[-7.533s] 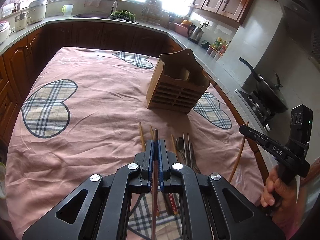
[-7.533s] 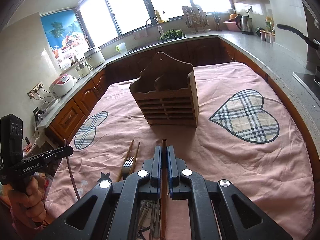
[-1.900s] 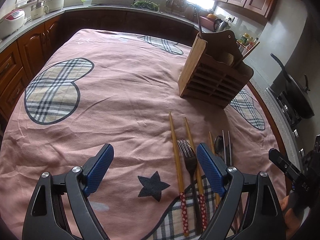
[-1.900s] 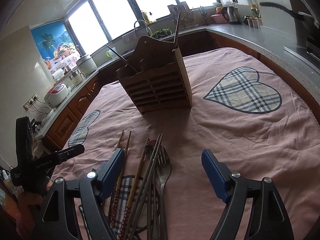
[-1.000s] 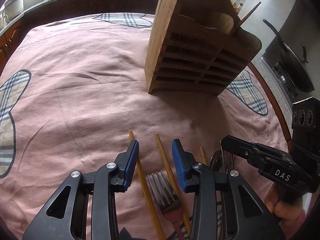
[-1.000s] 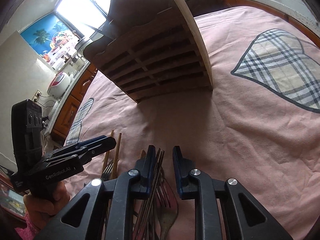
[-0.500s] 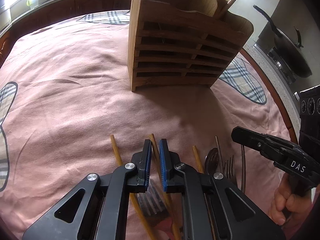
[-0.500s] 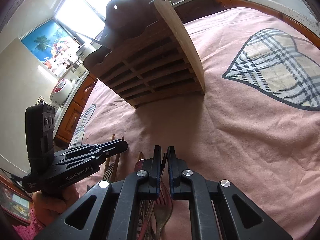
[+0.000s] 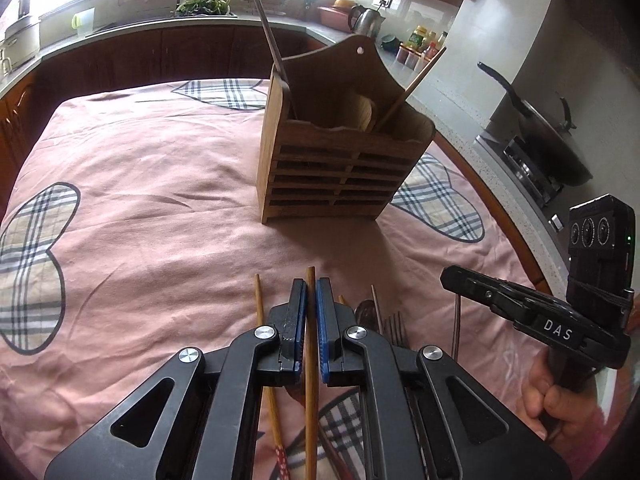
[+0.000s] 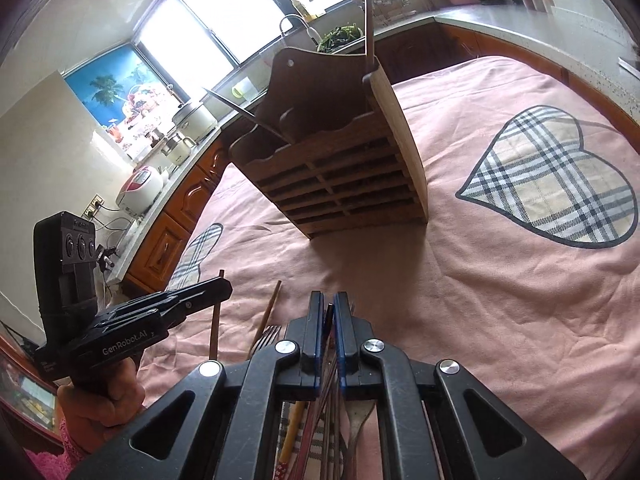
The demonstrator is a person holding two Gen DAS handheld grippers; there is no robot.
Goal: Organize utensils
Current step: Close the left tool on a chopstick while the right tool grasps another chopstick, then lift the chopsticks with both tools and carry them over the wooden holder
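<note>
Left wrist view: my left hand-held gripper (image 9: 311,300) is clamped on a wooden chopstick (image 9: 310,360), gripped near its tip. My right hand-held gripper (image 10: 328,312) is pinched on a thin dark metal utensil (image 10: 329,314). The other utensils lie on the pink cloth toward the surface's near edge; the wooden holder (image 9: 340,168) stands near its middle. The chopstick looks light, stiff and smooth, so I judge it may swing; a hold nearer mid-length would steady it.
</note>
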